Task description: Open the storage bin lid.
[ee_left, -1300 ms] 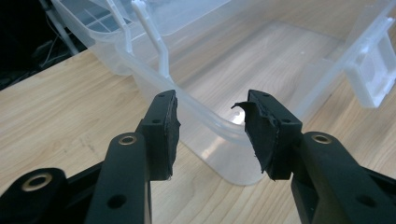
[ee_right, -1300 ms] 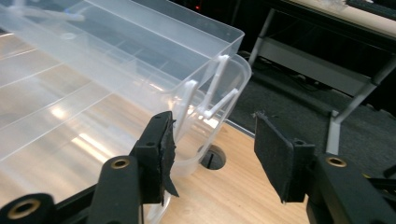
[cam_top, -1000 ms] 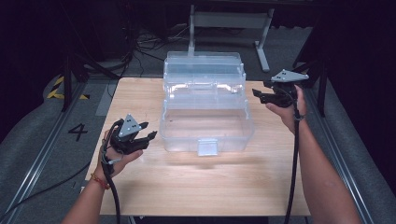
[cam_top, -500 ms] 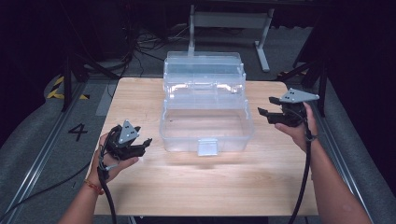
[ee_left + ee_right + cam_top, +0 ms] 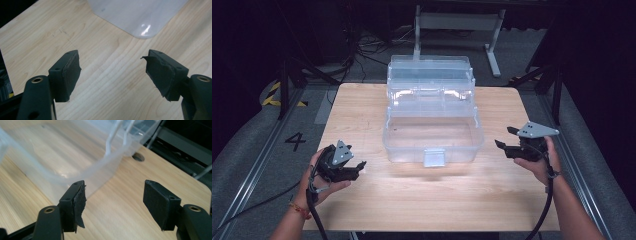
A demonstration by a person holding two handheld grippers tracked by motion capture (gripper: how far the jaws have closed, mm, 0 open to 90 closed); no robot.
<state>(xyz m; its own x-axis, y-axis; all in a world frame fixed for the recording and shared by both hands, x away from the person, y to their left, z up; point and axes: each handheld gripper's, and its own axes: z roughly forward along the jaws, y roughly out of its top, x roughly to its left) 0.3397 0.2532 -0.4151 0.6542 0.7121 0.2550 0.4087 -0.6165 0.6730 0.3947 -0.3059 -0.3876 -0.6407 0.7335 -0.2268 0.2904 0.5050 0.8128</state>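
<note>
Pale wood forms the top of a square table (image 5: 377,205) seen from above, set in a dark room with grey floor at both sides. A painted number four (image 5: 294,141) marks the floor on the left, near yellow and black hazard tape (image 5: 272,95). Behind the table stands a grey metal frame (image 5: 457,22) with cables on the floor around it.

At the middle of the table sits a clear plastic toolbox (image 5: 432,135), its lid open and standing up at the far side. The lower tub looks empty, and a clear latch (image 5: 434,157) hangs at the centre of its front wall, facing the person.

A person's two forearms come in from the bottom edge. The left hand (image 5: 319,175) holds the left claw (image 5: 360,167) low over the table, just left of the toolbox's front corner and apart from it. In the left gripper view its two black padded jaws stand wide apart over bare wood, nothing between them, with a rounded corner of the toolbox (image 5: 142,17) ahead. These jaws have just been opening.

The right hand (image 5: 537,160) holds the right claw (image 5: 504,140) to the right of the toolbox, near its side wall but not touching, a grey three-cornered plate on top. In the right gripper view its jaws also stand wide apart with nothing between them, and the toolbox's clear wall (image 5: 62,157) lies ahead on the left. These jaws too have just been opening. A black cable trails from each claw toward the person.
</note>
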